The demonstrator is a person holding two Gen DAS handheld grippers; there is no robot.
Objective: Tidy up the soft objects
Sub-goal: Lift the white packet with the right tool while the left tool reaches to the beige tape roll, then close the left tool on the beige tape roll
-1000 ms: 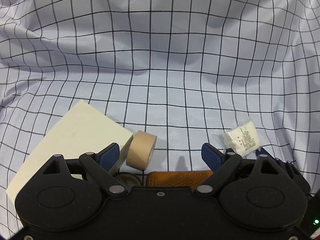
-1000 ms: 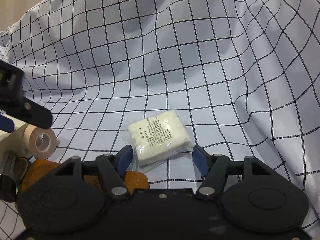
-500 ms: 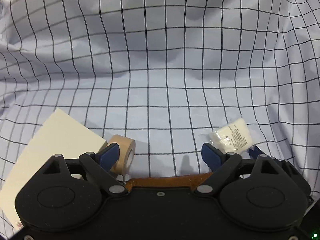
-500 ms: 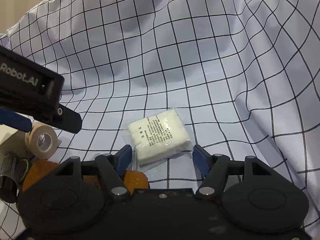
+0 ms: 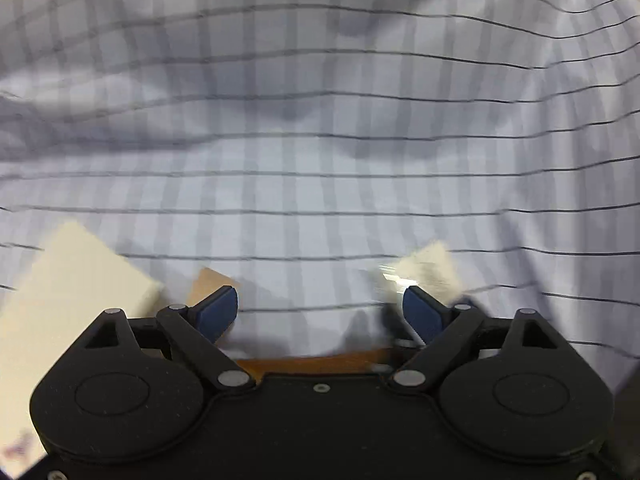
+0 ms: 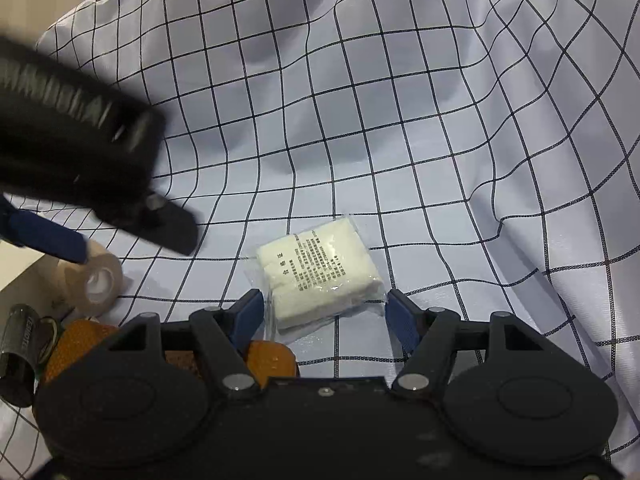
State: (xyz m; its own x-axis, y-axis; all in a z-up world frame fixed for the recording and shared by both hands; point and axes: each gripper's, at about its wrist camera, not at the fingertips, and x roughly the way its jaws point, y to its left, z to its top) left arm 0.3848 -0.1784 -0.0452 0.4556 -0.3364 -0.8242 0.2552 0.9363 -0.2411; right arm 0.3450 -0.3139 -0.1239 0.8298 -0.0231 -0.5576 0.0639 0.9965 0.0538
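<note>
A white gauze pack in clear plastic [image 6: 318, 274] lies on the checked cloth, partly between the open fingers of my right gripper [image 6: 324, 314], near their tips. The pack shows blurred in the left wrist view [image 5: 430, 268]. My left gripper [image 5: 320, 312] is open and empty over bare cloth; its body [image 6: 76, 152] crosses the left of the right wrist view. A beige tape roll [image 6: 96, 278] lies left of the pack, and shows blurred behind the left finger [image 5: 210, 284].
A cream flat sheet [image 5: 68, 280] lies at the left. An orange pad [image 6: 268, 360] and a dark cylinder [image 6: 20, 352] lie near the right gripper's base. The checked cloth [image 6: 400, 120] rises in folds at the back and right.
My left gripper has swung right and forward, with motion blur; the tape roll and sheet slid left in its view. The right gripper and gauze pack have barely moved.
</note>
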